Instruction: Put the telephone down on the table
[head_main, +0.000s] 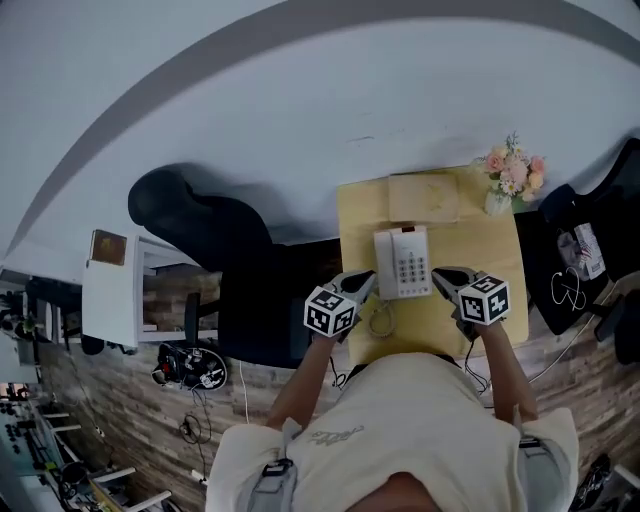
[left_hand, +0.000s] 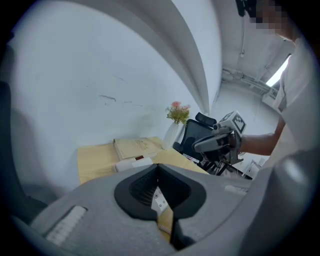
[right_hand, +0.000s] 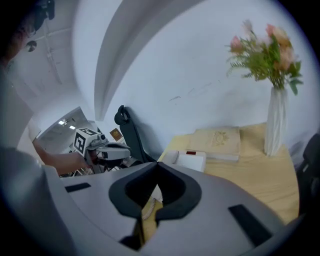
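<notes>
Both the left gripper (head_main: 368, 283) and right gripper (head_main: 441, 277) flank the telephone (head_main: 403, 262), clenched empty; likely light, rigid: grip its base sides.

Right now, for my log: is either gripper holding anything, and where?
Nothing: left gripper and right gripper are shut empty; the telephone lies on the table.

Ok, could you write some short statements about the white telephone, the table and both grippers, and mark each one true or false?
The white push-button telephone lies on the pale yellow wooden table. True.
The left gripper is shut on the telephone. False: its jaws are together, holding nothing.
The right gripper has its jaws shut. True.
The white vase of pink flowers stands at the table's near left corner. False: far right corner, by the wall.
</notes>
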